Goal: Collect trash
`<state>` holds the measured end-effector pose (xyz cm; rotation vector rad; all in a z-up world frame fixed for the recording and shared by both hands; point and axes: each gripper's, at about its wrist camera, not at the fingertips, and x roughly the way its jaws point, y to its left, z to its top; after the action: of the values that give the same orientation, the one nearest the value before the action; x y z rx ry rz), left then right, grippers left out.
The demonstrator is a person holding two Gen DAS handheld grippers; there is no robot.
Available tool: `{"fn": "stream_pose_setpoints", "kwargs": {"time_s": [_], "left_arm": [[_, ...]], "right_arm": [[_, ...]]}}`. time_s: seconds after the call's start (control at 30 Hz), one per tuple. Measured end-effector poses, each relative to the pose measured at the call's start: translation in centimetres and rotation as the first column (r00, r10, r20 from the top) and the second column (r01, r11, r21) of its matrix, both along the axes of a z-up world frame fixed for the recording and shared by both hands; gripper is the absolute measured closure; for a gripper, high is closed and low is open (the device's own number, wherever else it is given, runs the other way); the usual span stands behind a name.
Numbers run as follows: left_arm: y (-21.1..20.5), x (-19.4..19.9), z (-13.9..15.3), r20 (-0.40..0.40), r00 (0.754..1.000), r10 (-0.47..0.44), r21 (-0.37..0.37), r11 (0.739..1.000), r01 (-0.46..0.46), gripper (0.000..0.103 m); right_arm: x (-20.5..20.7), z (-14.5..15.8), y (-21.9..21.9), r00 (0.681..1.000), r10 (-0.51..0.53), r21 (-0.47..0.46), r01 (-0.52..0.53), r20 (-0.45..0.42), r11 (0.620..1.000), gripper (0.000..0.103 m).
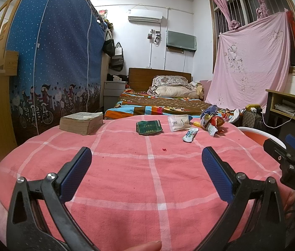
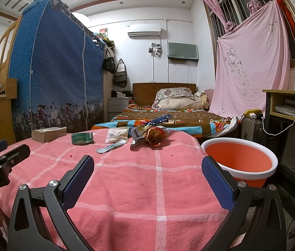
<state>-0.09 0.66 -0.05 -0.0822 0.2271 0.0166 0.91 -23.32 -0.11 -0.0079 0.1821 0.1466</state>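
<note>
While both the left gripper [image 1: 146,165] and right gripper [image 2: 148,173] hang wide open and empty, the crumpled wrappers [image 2: 150,135] lie ahead at the pink cloth's [image 2: 126,188] far edge — nearer the right gripper, beside the orange bin [image 2: 239,156].

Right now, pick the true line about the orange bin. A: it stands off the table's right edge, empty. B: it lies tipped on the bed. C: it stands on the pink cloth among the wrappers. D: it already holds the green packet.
A: the orange bin stands upright beyond the right edge of the pink cloth, its inside bare, while the green packet lies on the cloth.
</note>
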Motion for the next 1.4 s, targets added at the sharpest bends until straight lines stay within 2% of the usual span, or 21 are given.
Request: {"fn": "stream_pose_setpoints", "kwargs": {"time_s": [0.27,0.43,0.7,1.0,1.23,1.4], "left_arm": [[0.0,0.1,0.1,-0.007,1.000,-0.002,0.000,1.000,0.002,0.015],[-0.2,0.6,0.4,-0.008,1.000,-0.008,0.015,1.000,0.009,0.015],[-1.0,2.3,2.4,0.008,1.000,0.007,0.027,1.000,-0.008,0.015],[-1.3,4.6,5.5,0.088,0.996,0.020,0.065,0.998,-0.026,0.015],[-0.6,7.1,7.7,0.140,0.989,0.040,0.064,0.997,-0.050,0.015],[0.3,8.5,8.7,0.196,0.979,0.049,0.076,0.995,-0.065,0.015]], "right_arm": [[0.0,0.1,0.0,1.000,-0.004,0.005,0.004,-0.008,1.000,0.000],[0.4,0.7,-0.7,1.000,0.007,0.052,-0.006,-0.013,0.999,0.000],[1.3,4.0,-1.0,0.999,0.023,0.079,-0.025,0.023,0.997,0.000],[3.9,6.7,-1.5,0.996,0.049,0.086,-0.056,0.080,0.995,0.000],[6.9,8.9,-0.4,0.983,0.093,0.039,-0.100,0.156,0.994,0.000],[9.1,9.4,0.8,0.979,0.116,0.026,-0.122,0.167,0.992,0.000]]}}
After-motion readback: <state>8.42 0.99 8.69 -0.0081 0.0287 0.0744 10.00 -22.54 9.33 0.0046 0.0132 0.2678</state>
